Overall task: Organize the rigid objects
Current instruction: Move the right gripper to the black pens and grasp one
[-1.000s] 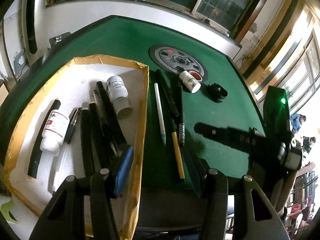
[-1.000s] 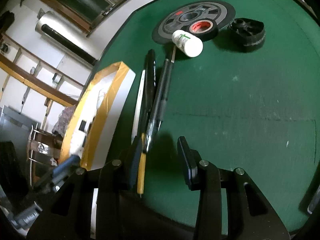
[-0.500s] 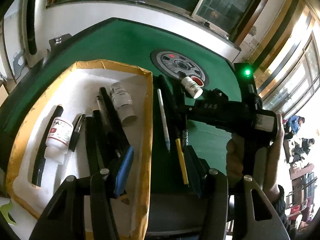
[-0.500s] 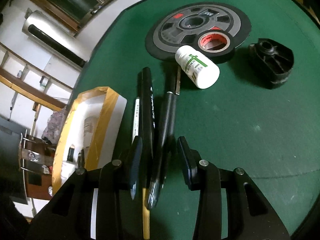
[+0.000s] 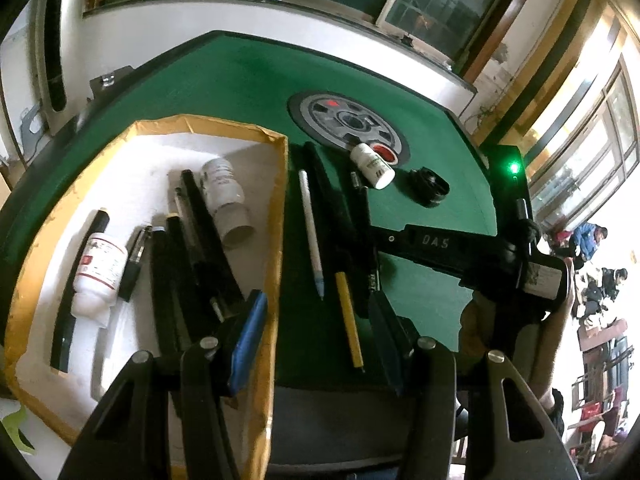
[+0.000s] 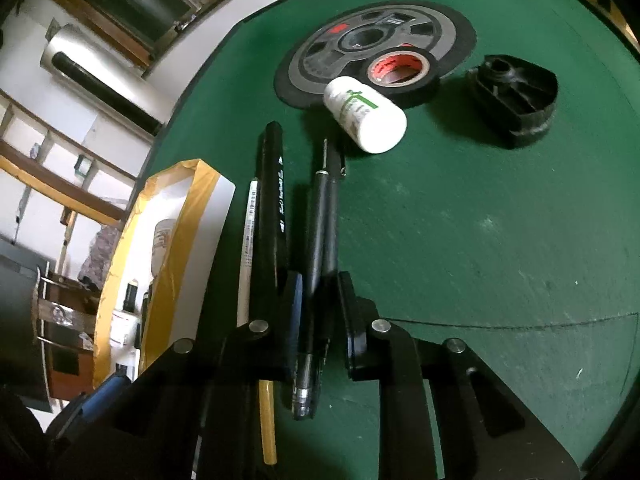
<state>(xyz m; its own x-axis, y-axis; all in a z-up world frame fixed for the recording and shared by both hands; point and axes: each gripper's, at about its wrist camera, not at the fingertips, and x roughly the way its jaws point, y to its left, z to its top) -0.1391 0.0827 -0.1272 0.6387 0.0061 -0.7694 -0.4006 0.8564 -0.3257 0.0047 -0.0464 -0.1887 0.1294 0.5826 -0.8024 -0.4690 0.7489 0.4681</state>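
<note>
Right gripper (image 6: 320,312), fingers narrowed around two black pens (image 6: 322,224) lying side by side on the green table (image 6: 480,220); whether the pads touch them cannot be told. Left of the pens: black marker (image 6: 270,200), white pen (image 6: 248,240), yellow pencil (image 6: 267,420). Far end: white bottle (image 6: 366,114), tape roll (image 6: 400,70). Left gripper (image 5: 316,340), fingers spread, straddles the near right rim of the foam tray (image 5: 276,240) holding pens and bottles.

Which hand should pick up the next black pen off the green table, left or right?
Right. The right gripper already straddles the black pen with open jaws, while the left gripper hangs open near the box.
</note>
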